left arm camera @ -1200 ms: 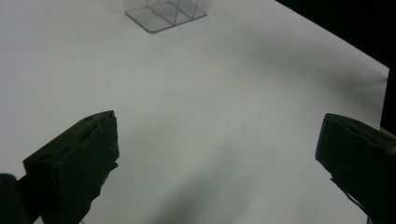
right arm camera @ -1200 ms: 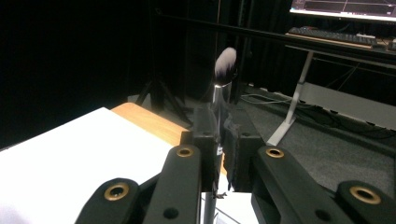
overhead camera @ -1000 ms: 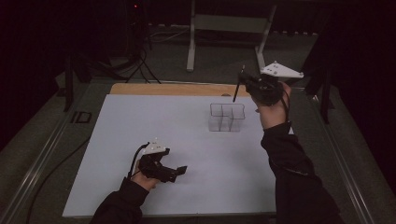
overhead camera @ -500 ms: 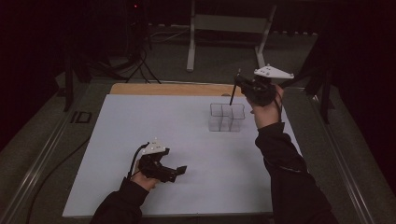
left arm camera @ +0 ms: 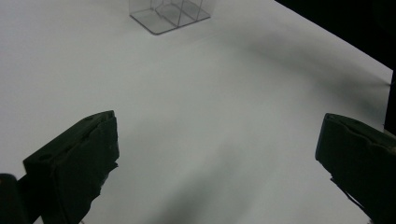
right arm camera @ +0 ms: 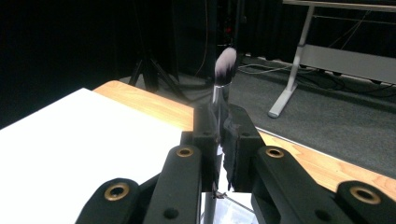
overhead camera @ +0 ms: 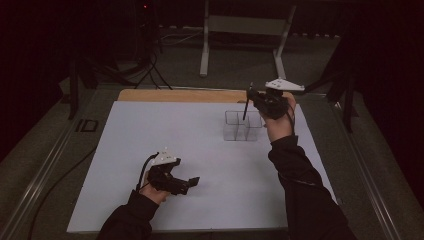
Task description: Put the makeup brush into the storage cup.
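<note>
- Clear plastic is what the organizer (overhead camera: 243, 125) seems to be made of; it's being left standing on the far right part of the white table (overhead camera: 150, 150), and its compartments look empty as far as can be made out.
- A makeup brush (right arm camera: 223, 74) is being held upright, bristles up, clamped between the jaws of the right gripper (overhead camera: 255, 100). In the high view the brush (overhead camera: 247, 102) is being kept in the air just above and behind the organizer, handle end pointing down toward it.
- The left gripper (overhead camera: 192, 181) is being rested low on the near part of the table, well apart from the organizer, jaws spread wide with nothing between them. In the left gripper view the organizer (left arm camera: 169, 14) is being seen far off across bare table.
- Progress guess: pickup is done and the carry is pretty much done, since the brush is already being hung near the box.
- Left to do: the handle being lined up over a compartment, lowered in, and let go.
</note>
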Demonstrator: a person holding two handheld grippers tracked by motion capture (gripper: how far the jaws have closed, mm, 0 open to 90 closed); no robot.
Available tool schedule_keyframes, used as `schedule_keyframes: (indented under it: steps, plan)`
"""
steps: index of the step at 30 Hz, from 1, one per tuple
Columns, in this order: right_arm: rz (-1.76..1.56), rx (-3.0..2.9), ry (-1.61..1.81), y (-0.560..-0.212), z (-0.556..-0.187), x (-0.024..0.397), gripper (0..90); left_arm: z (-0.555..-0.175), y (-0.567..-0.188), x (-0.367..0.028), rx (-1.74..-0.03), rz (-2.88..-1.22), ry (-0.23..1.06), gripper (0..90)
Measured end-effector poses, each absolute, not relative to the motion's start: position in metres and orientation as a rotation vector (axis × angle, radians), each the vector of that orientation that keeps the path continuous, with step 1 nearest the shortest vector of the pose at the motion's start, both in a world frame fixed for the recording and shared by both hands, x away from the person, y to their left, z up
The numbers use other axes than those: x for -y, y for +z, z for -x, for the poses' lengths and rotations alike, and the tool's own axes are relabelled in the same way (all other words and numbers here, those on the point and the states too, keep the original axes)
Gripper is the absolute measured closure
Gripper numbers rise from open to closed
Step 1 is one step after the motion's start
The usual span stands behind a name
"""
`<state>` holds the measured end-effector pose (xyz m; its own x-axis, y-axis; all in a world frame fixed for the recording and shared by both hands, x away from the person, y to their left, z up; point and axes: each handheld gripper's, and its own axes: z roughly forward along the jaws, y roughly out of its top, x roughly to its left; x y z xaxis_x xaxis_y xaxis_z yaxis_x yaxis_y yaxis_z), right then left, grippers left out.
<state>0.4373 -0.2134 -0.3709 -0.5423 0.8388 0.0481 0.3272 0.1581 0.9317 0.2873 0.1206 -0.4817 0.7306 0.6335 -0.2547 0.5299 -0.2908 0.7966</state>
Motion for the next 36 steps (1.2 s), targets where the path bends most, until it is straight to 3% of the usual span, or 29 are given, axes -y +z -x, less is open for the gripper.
schedule_keyframes:
  steps: [31,33,36]
  plan:
    - [-1.227,-2.101,1.257,-0.42,-0.456,0.211,83.8,-0.287,-0.482,-0.12,-0.891,-1.961,0.131,0.8]
    - [-1.243,-2.11,1.246,-0.421,-0.456,0.211,83.0,-0.287,-0.482,-0.12,-0.89,-1.961,0.132,0.8]
    - [-1.24,-2.12,1.21,-0.422,-0.456,0.209,72.5,-0.287,-0.482,-0.12,-0.891,-1.958,0.132,0.8]
